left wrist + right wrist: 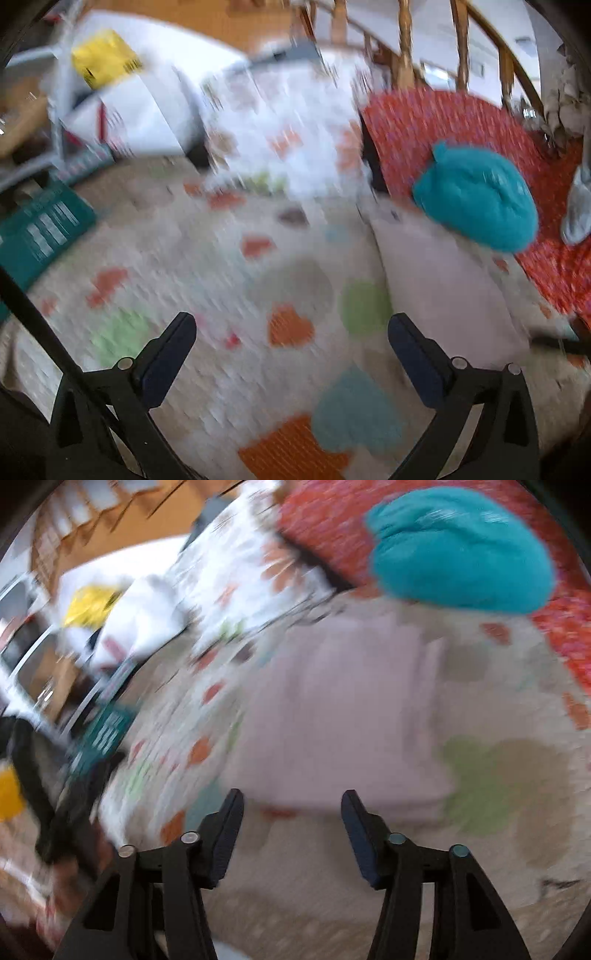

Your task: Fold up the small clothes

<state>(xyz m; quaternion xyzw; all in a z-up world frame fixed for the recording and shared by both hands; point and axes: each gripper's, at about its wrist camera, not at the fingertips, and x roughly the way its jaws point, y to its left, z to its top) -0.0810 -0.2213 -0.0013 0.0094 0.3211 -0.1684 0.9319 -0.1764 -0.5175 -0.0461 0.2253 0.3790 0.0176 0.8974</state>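
Pale pink cloth [343, 709] lies flat on the heart-print blanket [221, 280], near the edge where the red patterned fabric [443, 125] begins; a teal garment [461, 550] sits bunched beside it. Your left claw [291, 332] and right claw [291, 805] both gape, holding nothing.

Both views motion-blurred — pink garment [343, 716] folds unreadable; teal box [40, 236] print illegible, cut off left

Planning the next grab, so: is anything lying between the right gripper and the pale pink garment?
Nothing visible. The right gripper hangs open just short of the pink garment, with only bare quilt between. The teal bundle lies beyond it.
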